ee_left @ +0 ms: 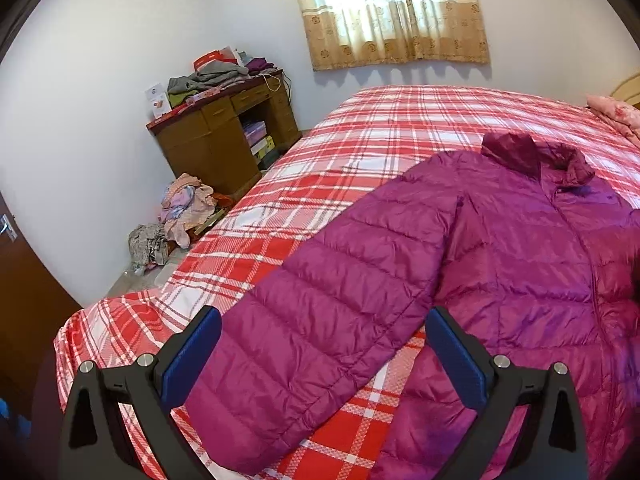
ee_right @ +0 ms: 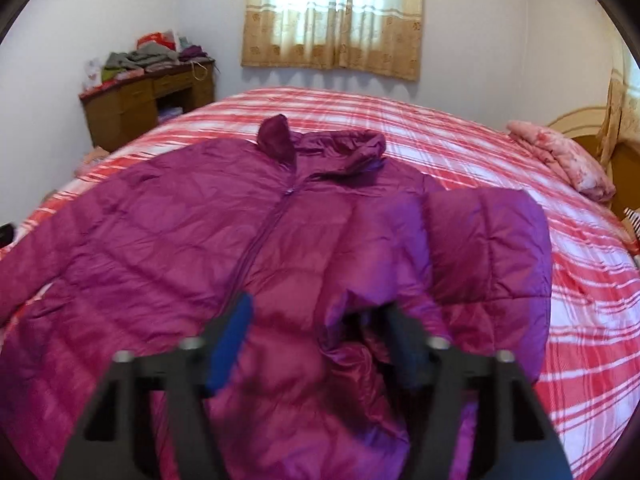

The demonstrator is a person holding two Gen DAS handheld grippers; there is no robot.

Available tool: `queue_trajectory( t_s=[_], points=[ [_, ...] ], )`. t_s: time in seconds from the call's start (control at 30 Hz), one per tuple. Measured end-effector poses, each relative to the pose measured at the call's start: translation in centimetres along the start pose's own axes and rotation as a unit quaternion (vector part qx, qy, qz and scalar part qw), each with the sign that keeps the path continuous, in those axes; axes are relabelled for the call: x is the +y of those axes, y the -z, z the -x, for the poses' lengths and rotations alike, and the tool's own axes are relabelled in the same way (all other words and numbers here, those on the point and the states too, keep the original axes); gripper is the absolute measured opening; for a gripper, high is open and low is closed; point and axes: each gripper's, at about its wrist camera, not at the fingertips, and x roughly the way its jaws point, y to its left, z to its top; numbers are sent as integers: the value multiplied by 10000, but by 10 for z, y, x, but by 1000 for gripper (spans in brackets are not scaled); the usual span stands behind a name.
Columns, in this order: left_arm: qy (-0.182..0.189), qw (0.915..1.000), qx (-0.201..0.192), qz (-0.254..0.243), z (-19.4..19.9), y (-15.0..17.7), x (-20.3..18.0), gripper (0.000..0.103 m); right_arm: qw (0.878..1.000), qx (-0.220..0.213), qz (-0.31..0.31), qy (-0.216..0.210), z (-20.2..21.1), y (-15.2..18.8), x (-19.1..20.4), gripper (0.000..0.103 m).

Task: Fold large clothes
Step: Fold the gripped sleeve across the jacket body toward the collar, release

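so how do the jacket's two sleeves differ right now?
The left sleeve lies stretched out straight, angled away from the body of the jacket onto the plaid bedspread; the right sleeve is folded in, doubled over at the jacket's edge. The open left gripper straddles its sleeve without closing; the open right gripper is over the body beside its sleeve. Both are the same quilted magenta.

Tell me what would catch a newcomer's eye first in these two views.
The magenta puffer jacket dominates, spread front-up on the red plaid bed, collar toward the curtained window. One sleeve stretches out between the fingers of the open left hand-held gripper; the other sleeve is folded back on itself near the open right hand-held gripper. A cluttered wooden desk stands in the corner.
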Motion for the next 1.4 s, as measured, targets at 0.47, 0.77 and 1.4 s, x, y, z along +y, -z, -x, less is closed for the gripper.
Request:
queue_trajectory(
  t_s=[0.47,0.77,1.4],
  points=[
    [1317,9902,-168,-435,61,-45,-148,102,9994,61,9,327,42,38,-33,88],
    [1492,9838,-275,-960,71,-58,-226,102,9998,132,159,-81,36,51,-37,88],
    [1872,9756,-77,-1146,26,-59,-242,15,9957,263,-756,463,24,72,-104,88]
  ],
)
